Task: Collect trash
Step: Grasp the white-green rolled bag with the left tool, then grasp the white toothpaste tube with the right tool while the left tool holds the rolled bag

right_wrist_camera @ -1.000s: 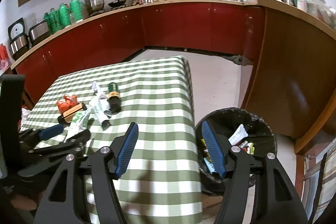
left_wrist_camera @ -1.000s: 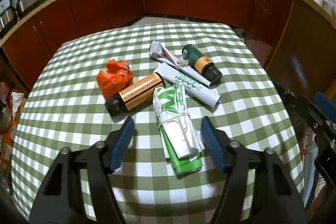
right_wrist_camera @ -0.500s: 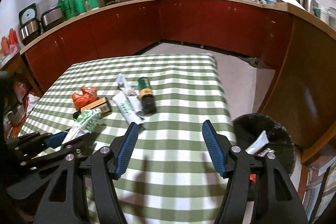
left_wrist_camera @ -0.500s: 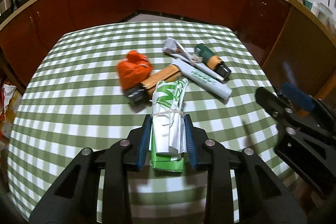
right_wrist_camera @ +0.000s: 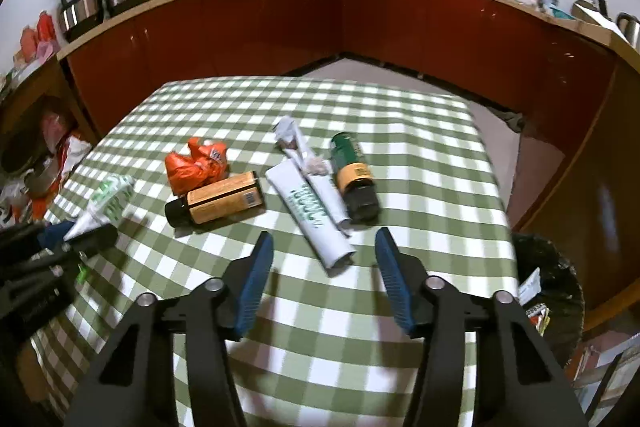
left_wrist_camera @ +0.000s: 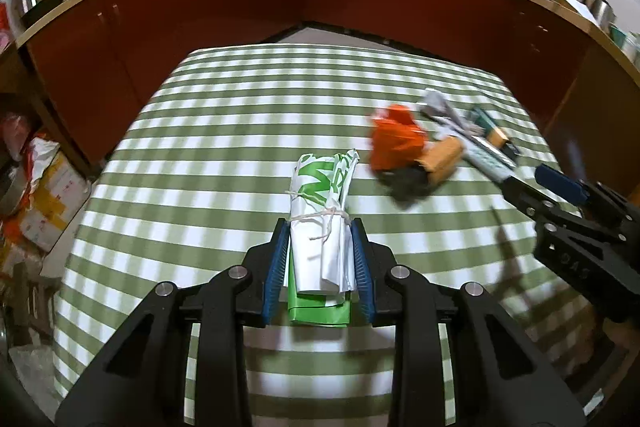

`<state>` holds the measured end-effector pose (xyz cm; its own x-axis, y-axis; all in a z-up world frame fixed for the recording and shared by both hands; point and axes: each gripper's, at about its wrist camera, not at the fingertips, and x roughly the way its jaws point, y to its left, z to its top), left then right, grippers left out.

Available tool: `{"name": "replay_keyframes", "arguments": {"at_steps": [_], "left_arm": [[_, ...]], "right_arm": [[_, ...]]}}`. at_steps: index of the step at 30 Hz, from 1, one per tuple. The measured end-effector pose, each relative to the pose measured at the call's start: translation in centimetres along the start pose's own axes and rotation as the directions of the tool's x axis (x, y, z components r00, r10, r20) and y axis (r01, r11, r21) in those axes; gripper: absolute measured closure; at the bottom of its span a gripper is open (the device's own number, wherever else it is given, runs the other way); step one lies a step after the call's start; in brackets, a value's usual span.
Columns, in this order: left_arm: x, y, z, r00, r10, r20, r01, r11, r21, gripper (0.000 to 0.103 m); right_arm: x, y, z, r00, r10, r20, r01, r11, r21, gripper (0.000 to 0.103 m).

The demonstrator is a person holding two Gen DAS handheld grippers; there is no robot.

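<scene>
Your left gripper (left_wrist_camera: 320, 267) has closed on bundle (left_wrist_camera: 322, 223), now lifted, probably clear of table (left_wrist_camera: 224, 131); right gripper (right_wrist_camera: 324, 283) gapes empty over tube (right_wrist_camera: 310, 211); carry bundle to bin (right_wrist_camera: 556, 287), beside table.

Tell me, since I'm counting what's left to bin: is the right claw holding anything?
No, the right claw hangs open over the checked tablecloth, its fingers apart with nothing between them.
</scene>
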<state>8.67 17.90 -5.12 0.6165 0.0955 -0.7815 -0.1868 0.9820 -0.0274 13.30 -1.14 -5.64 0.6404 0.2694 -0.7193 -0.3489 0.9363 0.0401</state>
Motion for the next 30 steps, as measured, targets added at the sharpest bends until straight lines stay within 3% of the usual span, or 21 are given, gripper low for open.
{"name": "replay_keyframes", "arguments": {"at_steps": [14,17,24,27,30], "left_arm": [[0.8,3.6,0.2,0.999,0.031,-0.012,-0.032,0.998,-0.049,0.073],[0.9,3.7,0.1,0.999,0.029,-0.015,-0.029,0.998,-0.05,0.073],[1.4,4.0,-0.1,0.999,0.03,-0.027,-0.032,0.998,-0.054,0.073],[1.4,4.0,-0.1,0.999,0.032,-0.027,-0.033,0.998,-0.053,0.073],[1.4,3.9,-0.2,0.999,0.038,-0.024,-0.039,0.998,-0.048,0.073]], "right_arm": [[2.0,1.1,0.9,0.997,0.008,-0.072,-0.01,1.0,-0.027,0.058],[2.1,1.2,0.9,0.996,0.038,-0.086,-0.04,0.999,-0.022,0.068],[2.5,1.9,1.0,0.996,0.032,-0.086,-0.035,0.999,-0.033,0.069],[2.4,2.2,1.0,0.995,0.044,-0.089,-0.048,0.998,-0.039,0.081],[2.2,2.3,0.8,0.995,0.046,-0.089,-0.05,0.998,-0.043,0.085]]}}
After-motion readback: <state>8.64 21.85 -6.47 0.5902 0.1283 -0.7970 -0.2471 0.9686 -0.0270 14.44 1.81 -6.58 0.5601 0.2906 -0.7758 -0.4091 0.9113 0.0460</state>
